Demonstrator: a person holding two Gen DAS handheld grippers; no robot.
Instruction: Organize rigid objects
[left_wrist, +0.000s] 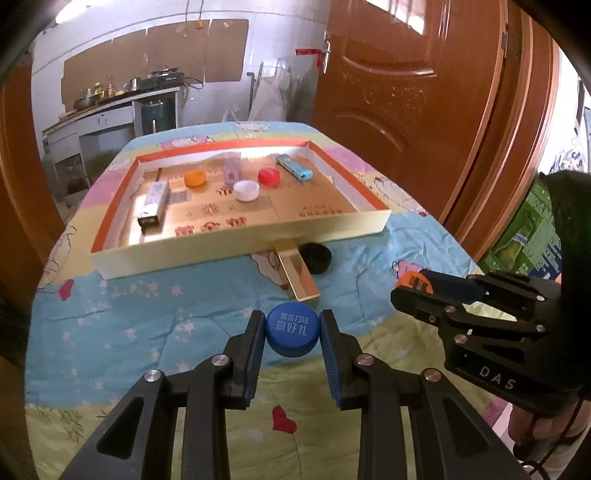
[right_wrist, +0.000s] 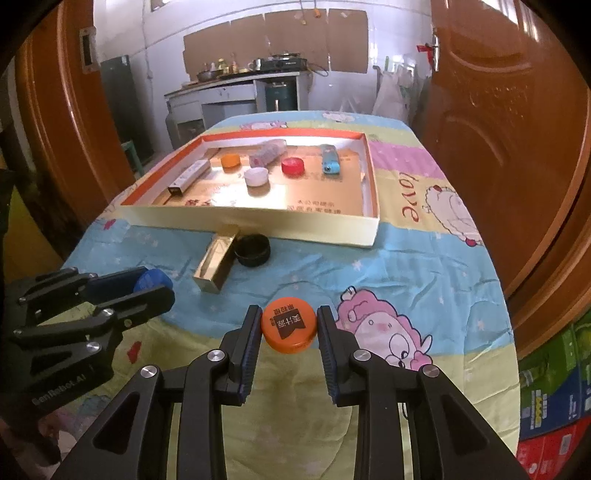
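My left gripper (left_wrist: 291, 334) is shut on a blue bottle cap (left_wrist: 291, 332), held just above the quilt; it also shows in the right wrist view (right_wrist: 153, 282). My right gripper (right_wrist: 289, 330) is shut on an orange bottle cap (right_wrist: 289, 329), seen small in the left wrist view (left_wrist: 413, 282). A shallow cardboard tray (left_wrist: 236, 243) (right_wrist: 258, 225) lies ahead. It holds an orange cap (left_wrist: 194, 178), a white cap (left_wrist: 246, 190), a red cap (left_wrist: 269, 176), a blue lighter (left_wrist: 294, 167), a white box (left_wrist: 153, 203) and a small pink pack (left_wrist: 231, 168).
A gold box (left_wrist: 297, 275) (right_wrist: 218, 264) and a black cap (left_wrist: 315, 257) (right_wrist: 253, 250) lie on the quilt just before the tray's near wall. A wooden door (left_wrist: 406, 92) stands at the right. Green cartons (right_wrist: 554, 369) sit by the bed's right edge.
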